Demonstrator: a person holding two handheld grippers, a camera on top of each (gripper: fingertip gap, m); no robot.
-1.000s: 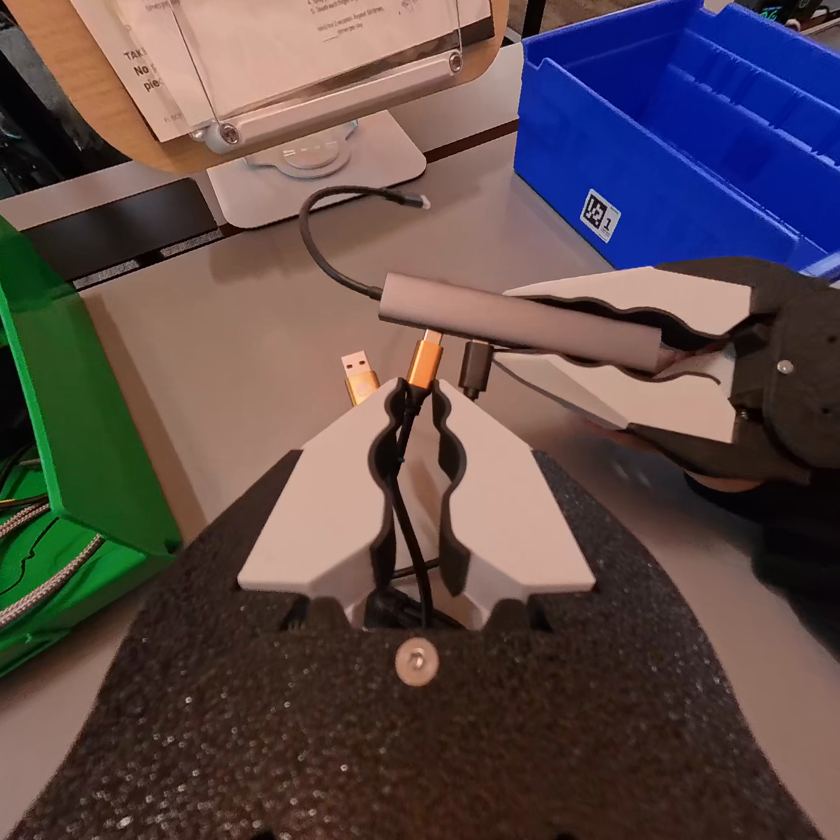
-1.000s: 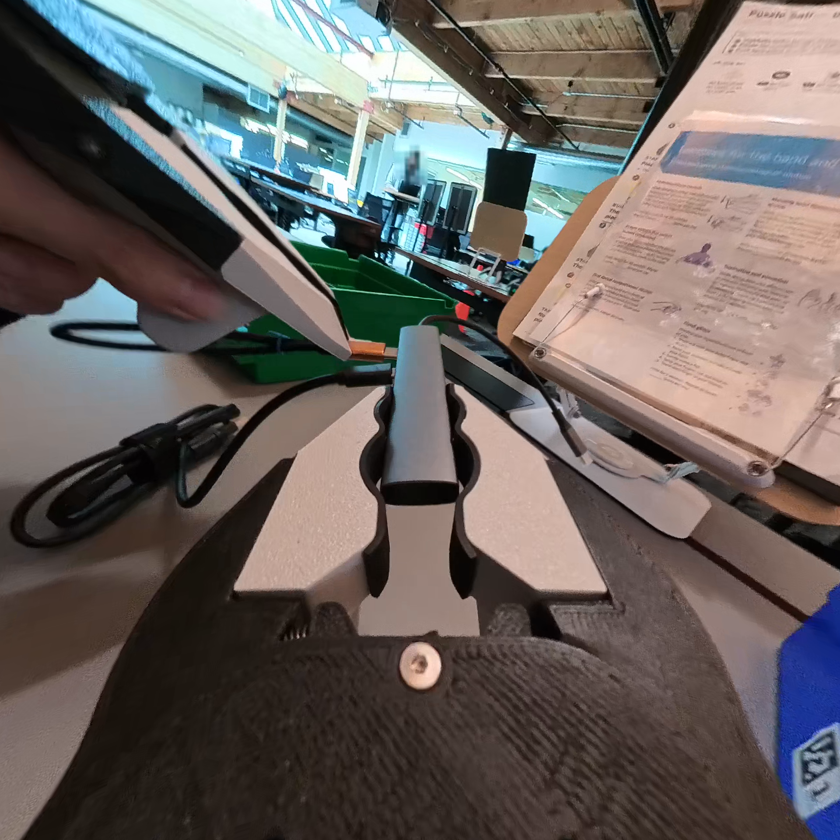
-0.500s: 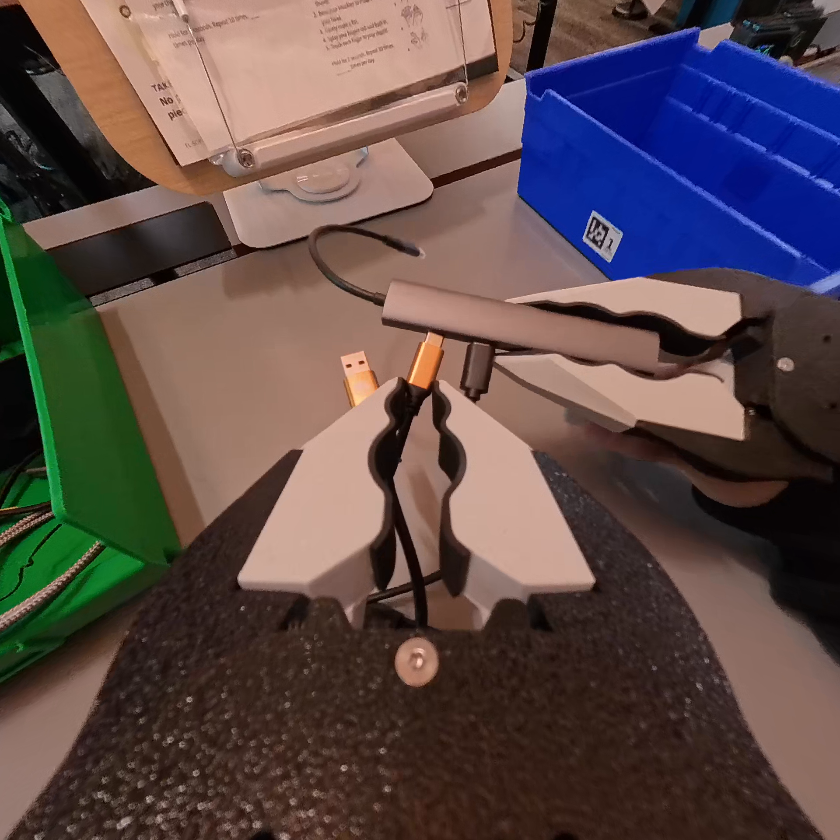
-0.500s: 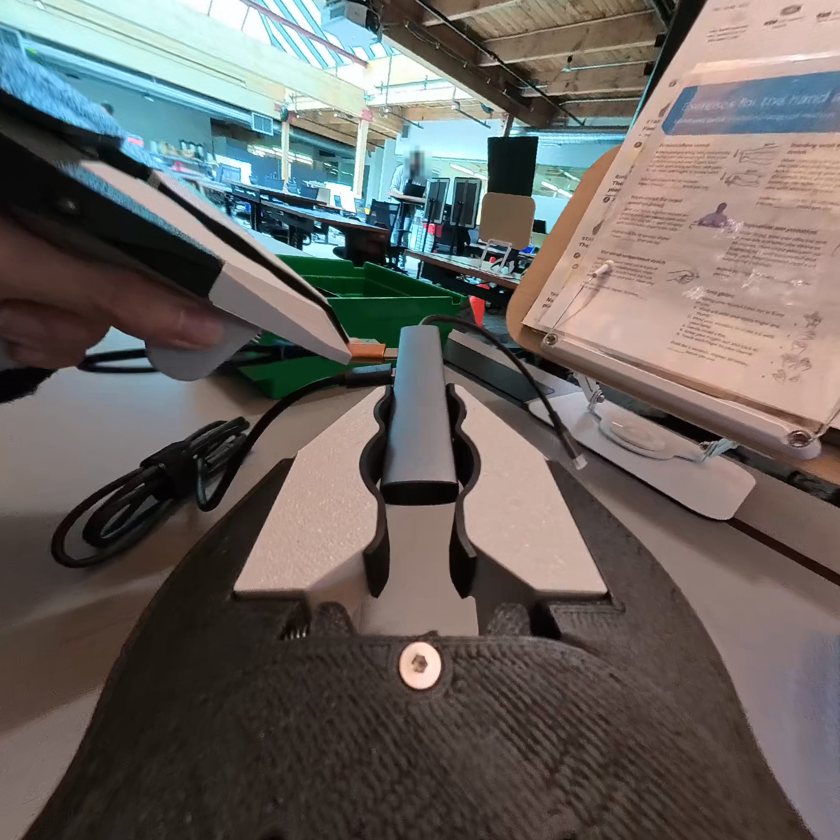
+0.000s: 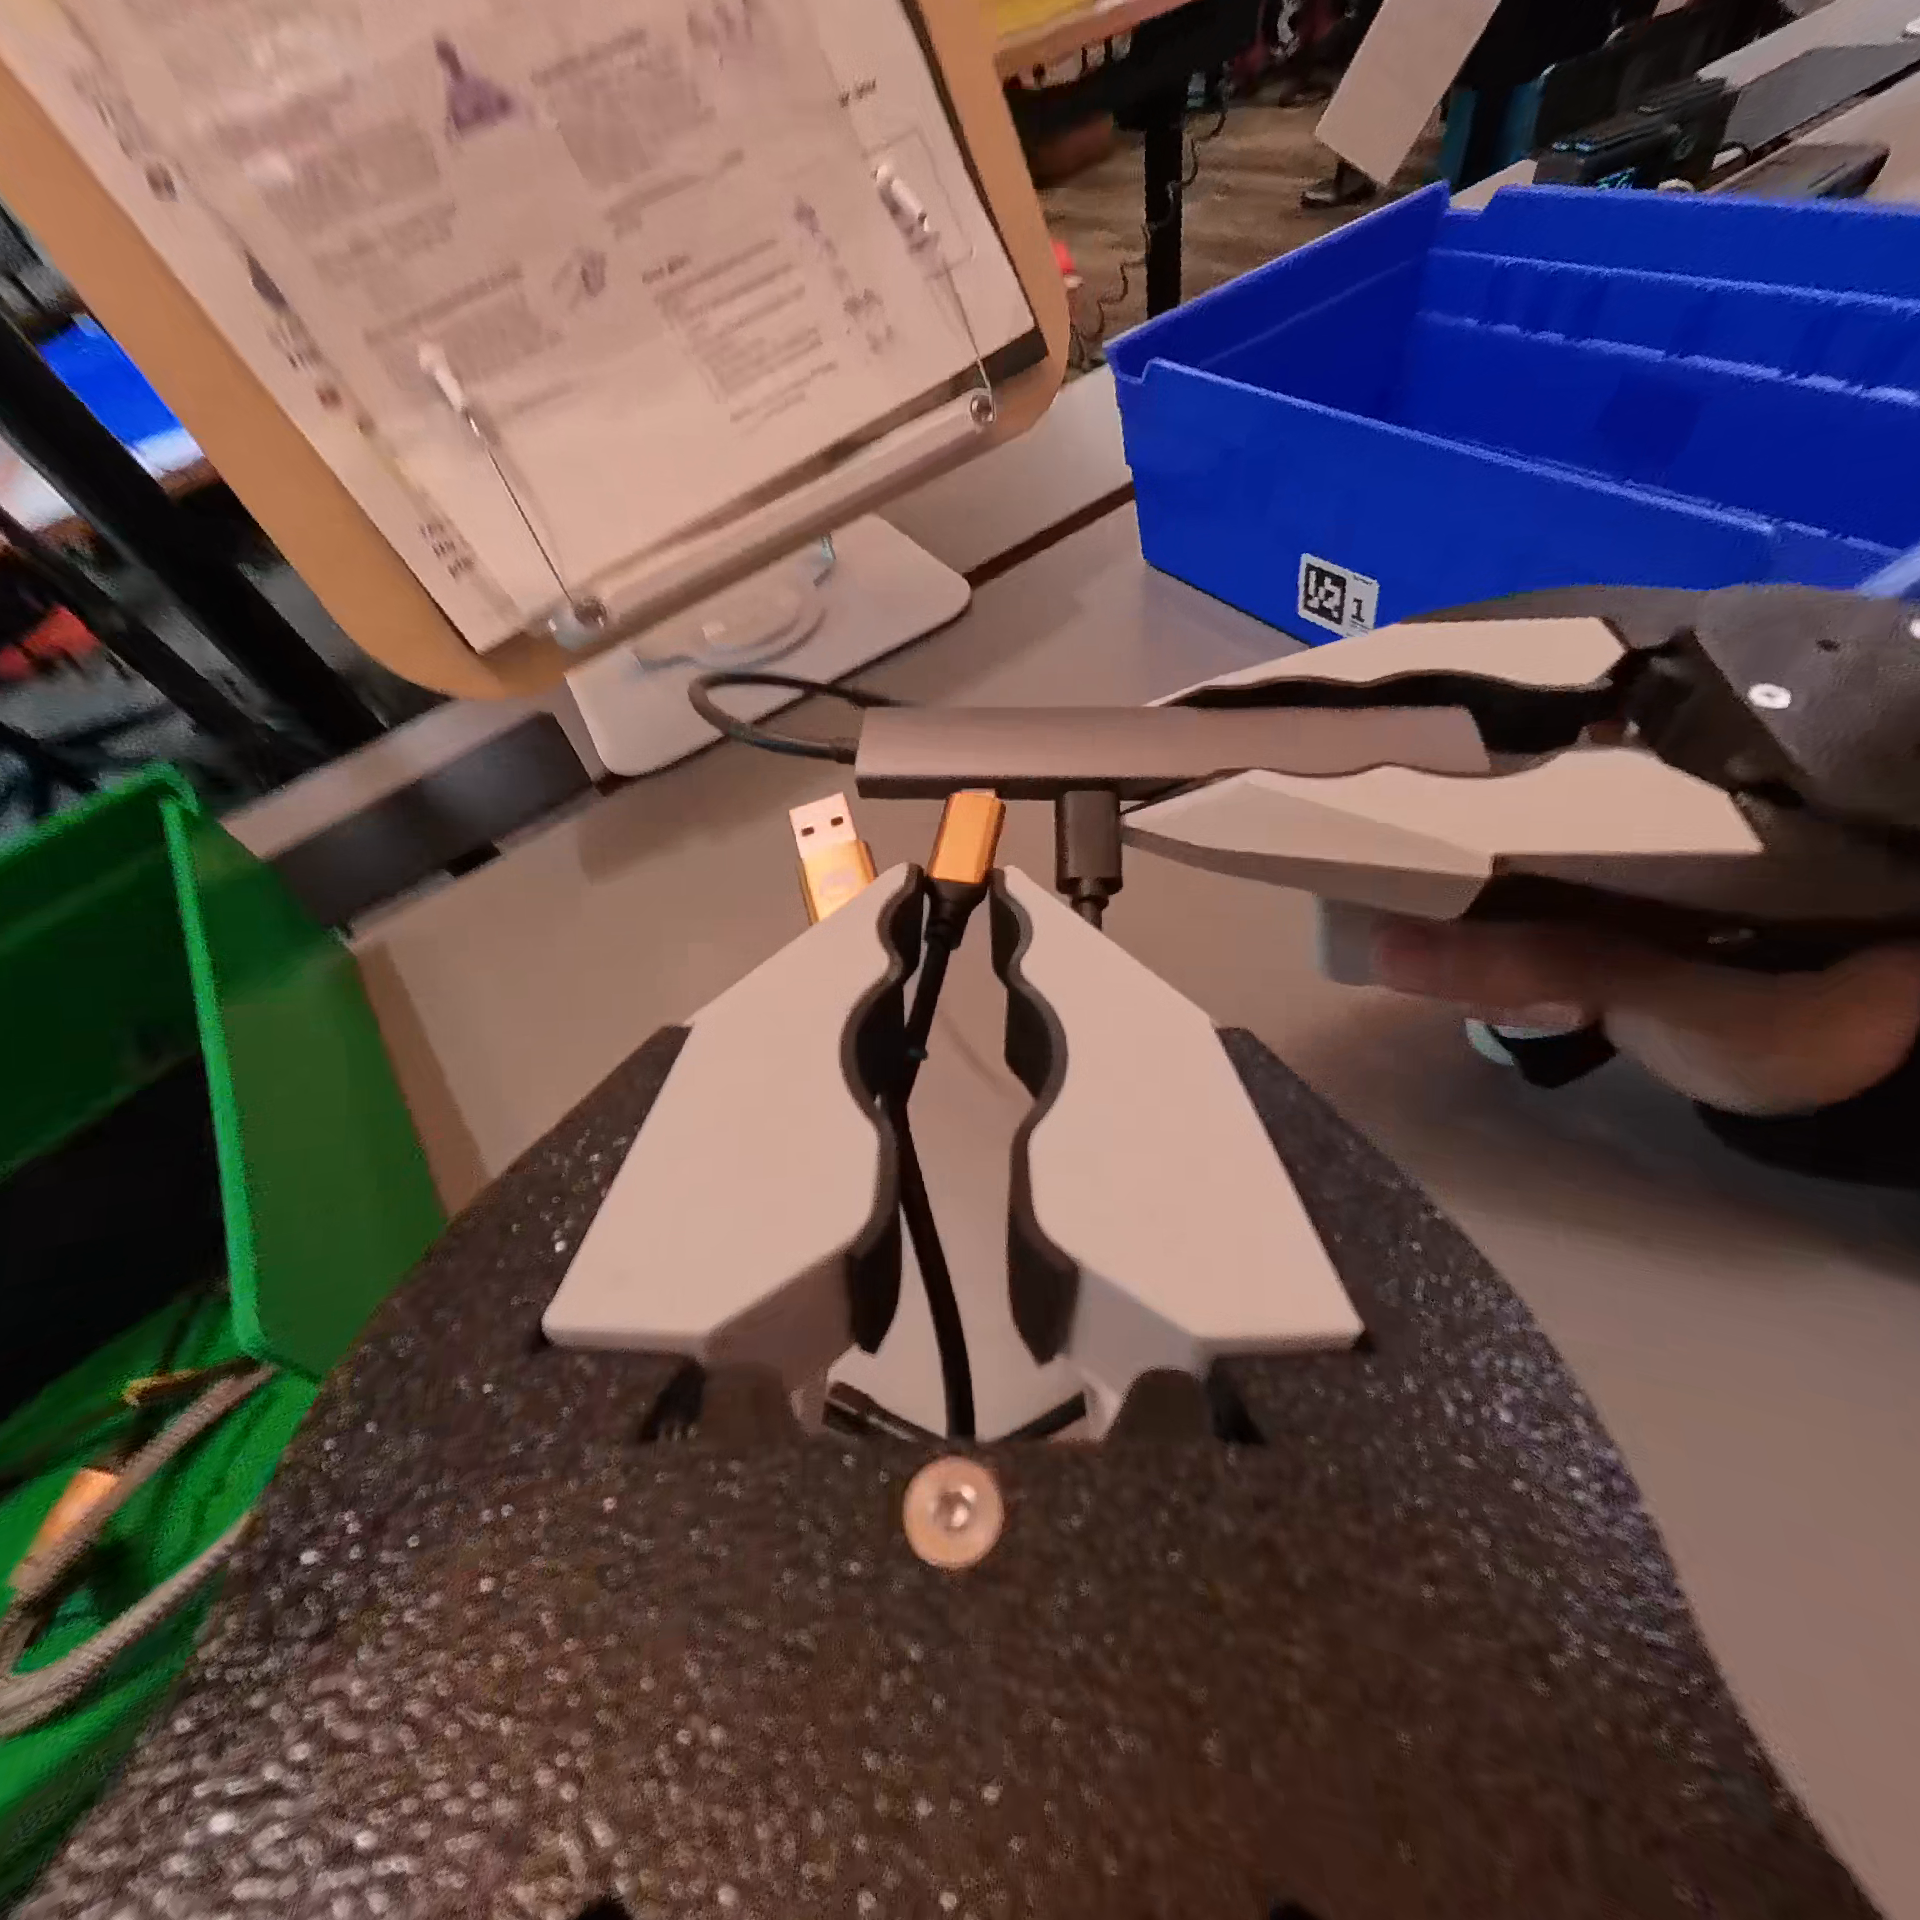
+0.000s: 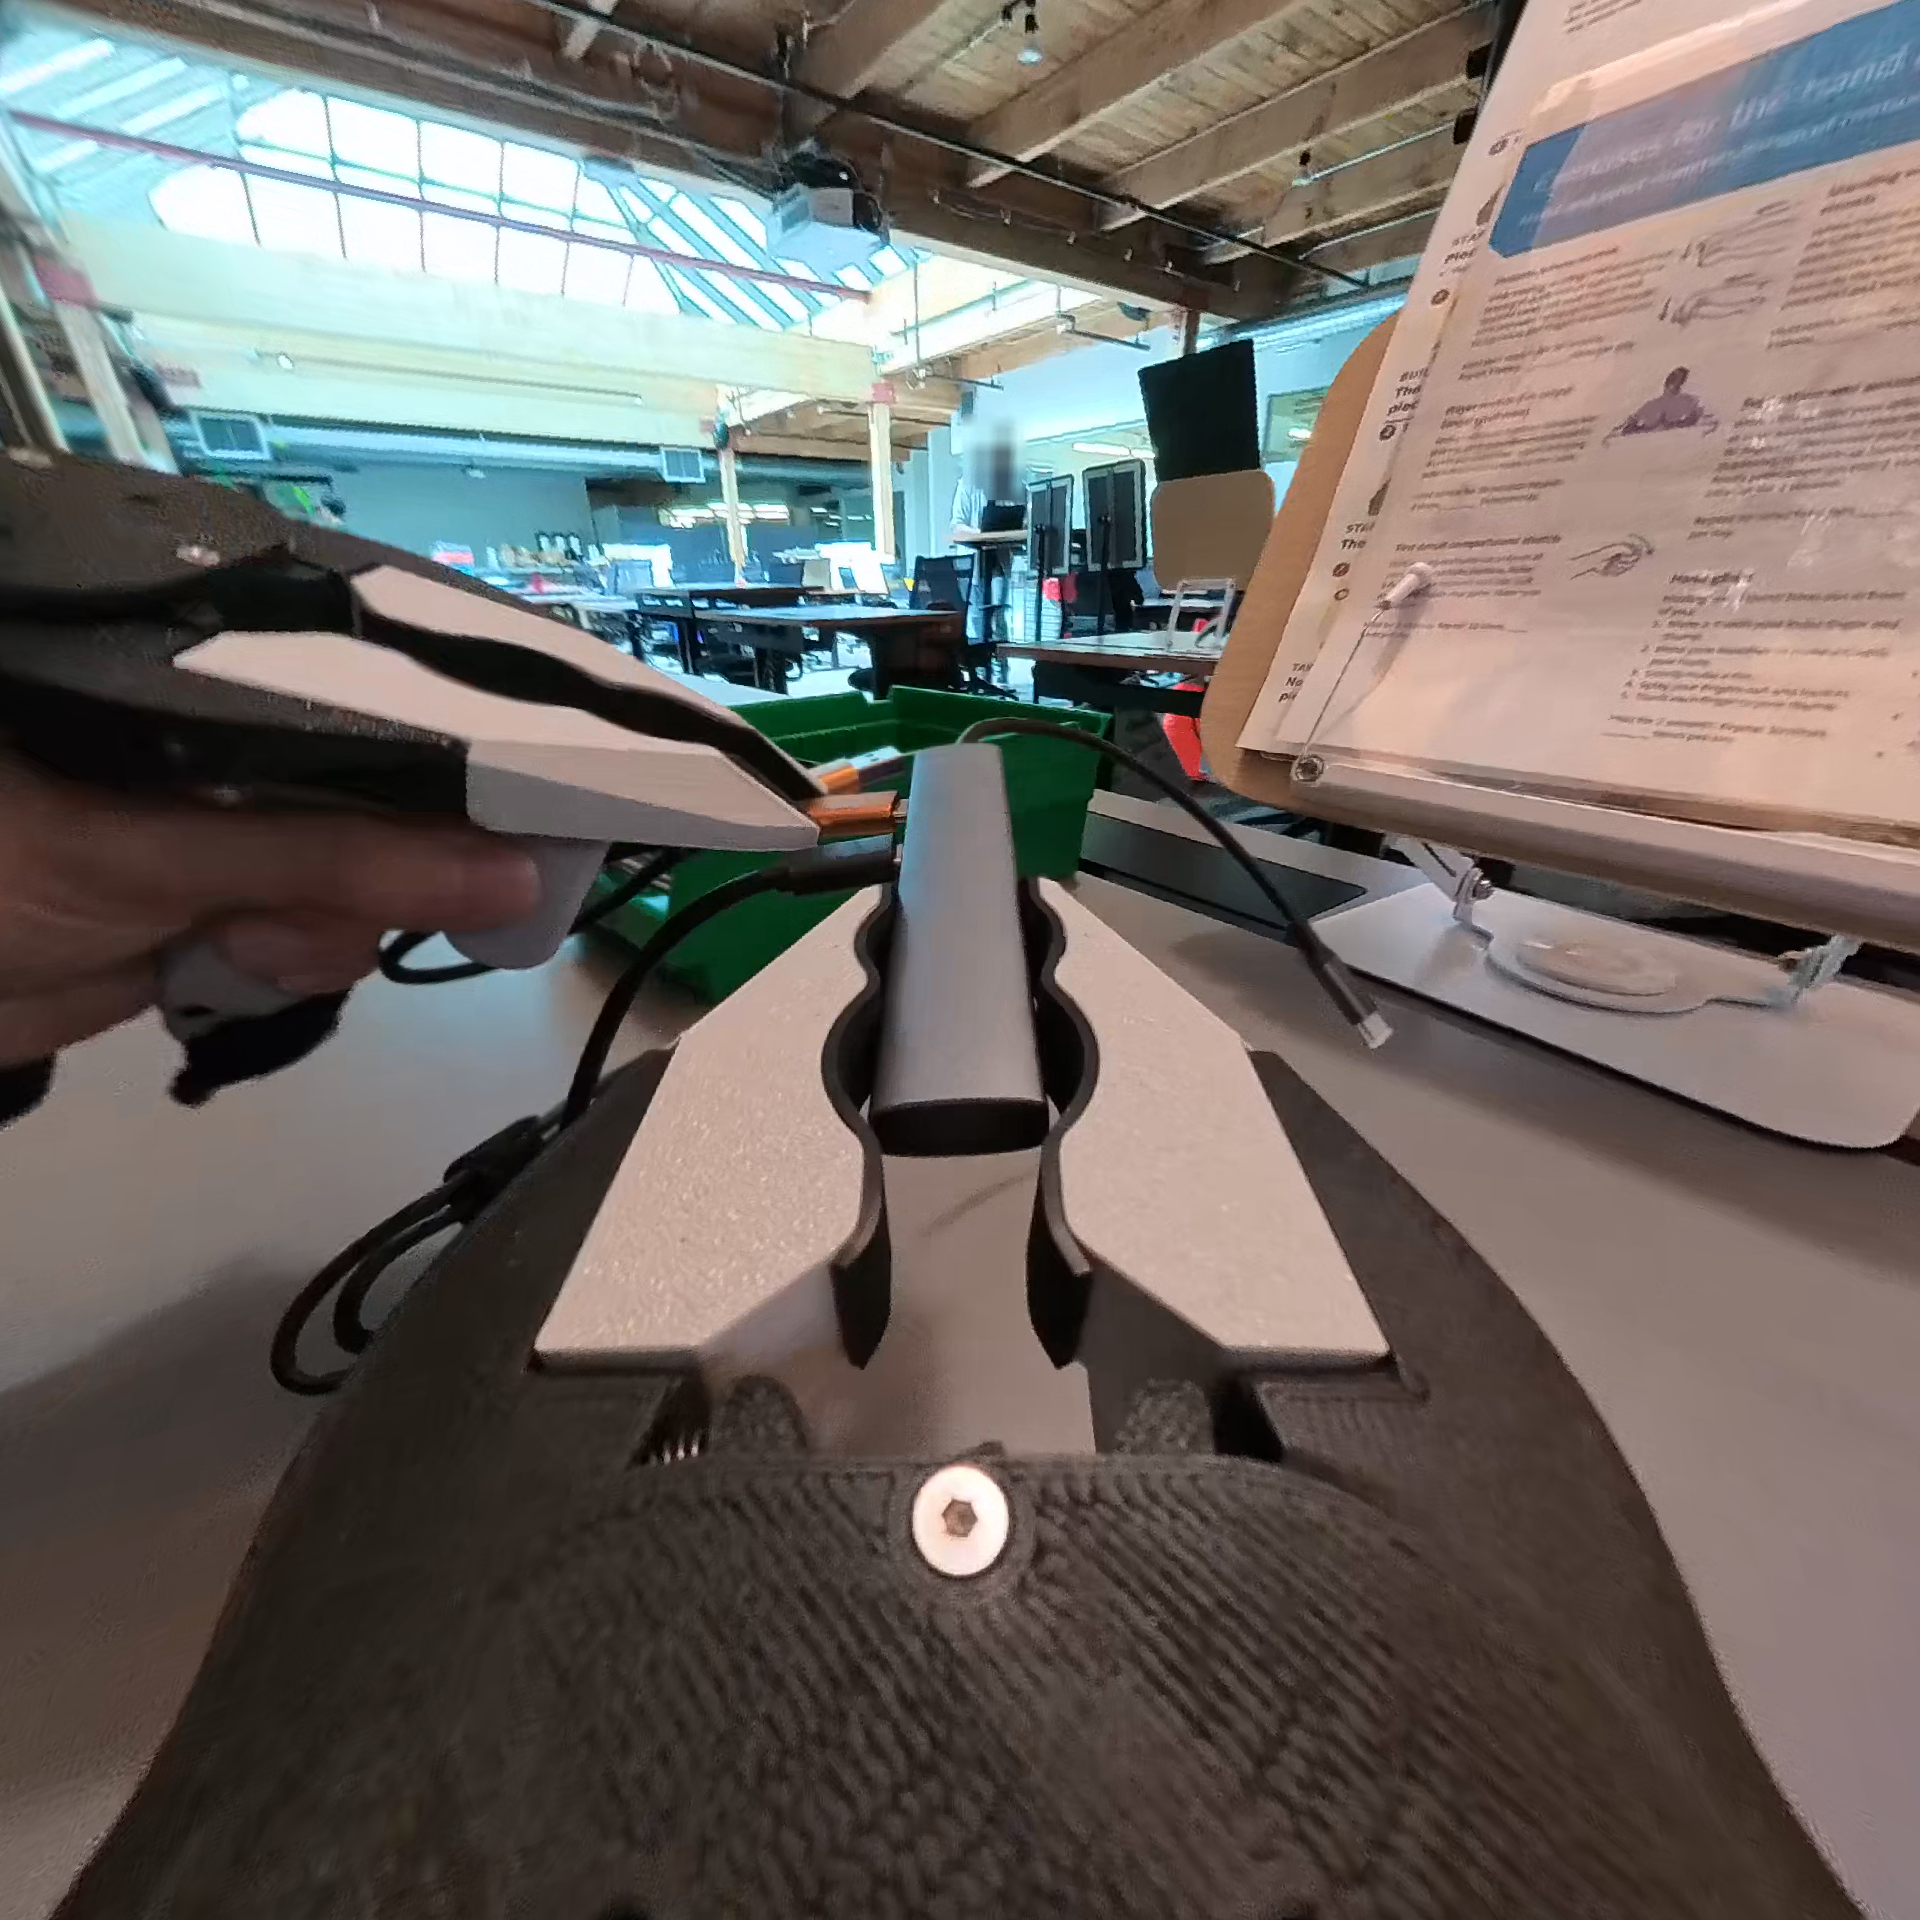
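Note:
My right gripper [image 6: 961,914] is shut on a grey bar-shaped USB hub [image 6: 956,935] and holds it level above the table; it also shows in the left wrist view [image 5: 1122,743]. My left gripper [image 5: 956,883] is shut on a black cable just behind its orange plug [image 5: 966,847], which sits in the hub's side. A black plug [image 5: 1086,847] sits in the hub beside it. A second orange plug [image 5: 831,862] sticks up free at the left finger. The hub's own short lead [image 6: 1247,883] hangs loose.
A green bin [image 5: 156,1039] with cables stands at the left, a blue divided bin [image 5: 1558,416] at the back right. A document holder on a white stand [image 5: 582,312] stands behind. A coiled black cable [image 6: 416,1226] lies on the grey table [image 5: 1558,1351]. Across from one pair of fingers to the other is roughly 4 cm.
Both grippers have risen and tilted up together, so more of the room and the document holder shows. The orange plug stays in the hub; both grips are unchanged.

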